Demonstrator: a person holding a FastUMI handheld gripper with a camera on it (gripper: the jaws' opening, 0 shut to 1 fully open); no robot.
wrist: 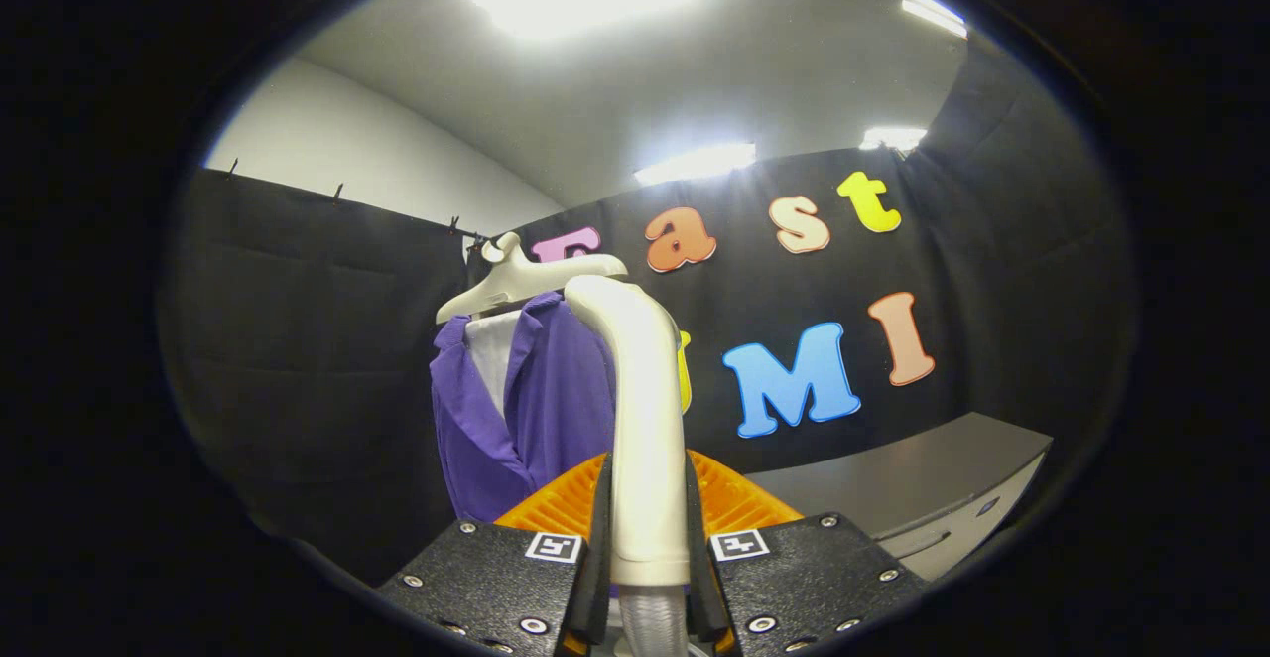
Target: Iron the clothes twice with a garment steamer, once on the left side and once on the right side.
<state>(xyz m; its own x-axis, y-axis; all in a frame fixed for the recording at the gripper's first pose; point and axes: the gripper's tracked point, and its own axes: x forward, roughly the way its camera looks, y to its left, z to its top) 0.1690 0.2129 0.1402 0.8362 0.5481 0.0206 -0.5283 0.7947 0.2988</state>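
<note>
Your claw (650, 578) is clamping the steamer (643, 419) handle between both fingers, its head nearing the purple shirt (536, 409) hanging at eleven o'clock; judging by this, you're starting, both passes remaining

The tongs-mounted fisheye looks forward and upward along its fingers (598, 538), close to the hanging shirt (526, 409).

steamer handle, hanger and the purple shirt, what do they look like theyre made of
Steamer handle, held between the fingers of the gripper: smooth cream plastic, by its soft sheen. Hanger: similar pale moulded plastic, likely. Purple shirt: thin woven fabric, matte, hanging in soft folds.
</note>
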